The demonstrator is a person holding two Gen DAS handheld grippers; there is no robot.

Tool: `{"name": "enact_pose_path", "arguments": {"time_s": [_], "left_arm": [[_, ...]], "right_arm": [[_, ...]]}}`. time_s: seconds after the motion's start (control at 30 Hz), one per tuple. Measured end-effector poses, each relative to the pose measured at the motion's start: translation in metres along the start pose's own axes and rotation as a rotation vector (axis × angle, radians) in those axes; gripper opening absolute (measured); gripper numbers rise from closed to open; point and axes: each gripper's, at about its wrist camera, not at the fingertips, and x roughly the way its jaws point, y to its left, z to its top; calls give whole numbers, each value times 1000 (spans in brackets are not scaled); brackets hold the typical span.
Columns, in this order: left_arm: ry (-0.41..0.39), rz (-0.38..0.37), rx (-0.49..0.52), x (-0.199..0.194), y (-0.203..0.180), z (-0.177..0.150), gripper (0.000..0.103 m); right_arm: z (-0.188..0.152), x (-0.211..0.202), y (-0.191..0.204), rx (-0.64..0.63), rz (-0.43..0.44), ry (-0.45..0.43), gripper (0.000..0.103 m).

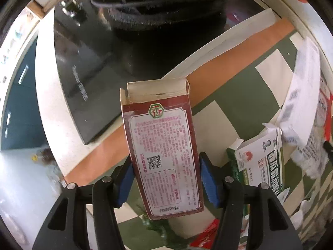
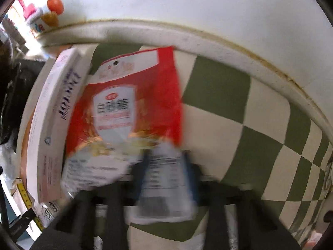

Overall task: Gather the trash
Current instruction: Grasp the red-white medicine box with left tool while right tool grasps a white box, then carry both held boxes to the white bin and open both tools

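Note:
In the left wrist view my left gripper is shut on an empty dark-red carton with its top flap open, held above the green-and-cream checkered cloth. A green-and-white box stands to its right. In the right wrist view, blurred by motion, my right gripper is shut on the white lower edge of a red-and-white plastic bag, lifted over the checkered cloth. A long white box lies just left of the bag.
A black glass stove top with a black pot lies beyond the carton. A long paper sheet hangs at the right. A white wall and raised counter rim bound the cloth. Fruit-shaped toys sit at the far left.

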Motion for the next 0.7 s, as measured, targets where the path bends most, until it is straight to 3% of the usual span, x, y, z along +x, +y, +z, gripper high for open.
{"name": "enact_pose_path", "arguments": {"time_s": [0.07,0.17,0.23,0.27,0.3,0.43,0.5,0.6,0.7], "left_arm": [[-14,12,12,-21,2,-1,55],[-46,29,23,-48,5,-6,55],[-75,53,26,-60,8,-11,55],[-88,68,27,-63,7,-13,55],[-98,81,24,-65,8,-14,55],[-95,96,-5,-62,8,-15,55],[-85,92,-25,-53,10,-13,55],[-83,92,-44,-56,13,-15,55],[-82,88,-59,-48,15,-15,55]], "right_arm": [[-3,-6,-9,15,16,-11,0],[-6,-19,-24,25,-49,-6,5],[-4,-31,-27,34,-140,19,33],[-3,-37,-27,59,-117,13,63],[-3,-46,-23,86,-43,-14,74],[5,-50,37,56,186,-9,74],[14,-38,76,7,250,14,74],[16,-17,134,-63,256,27,74],[23,3,174,-123,183,48,74]]}}
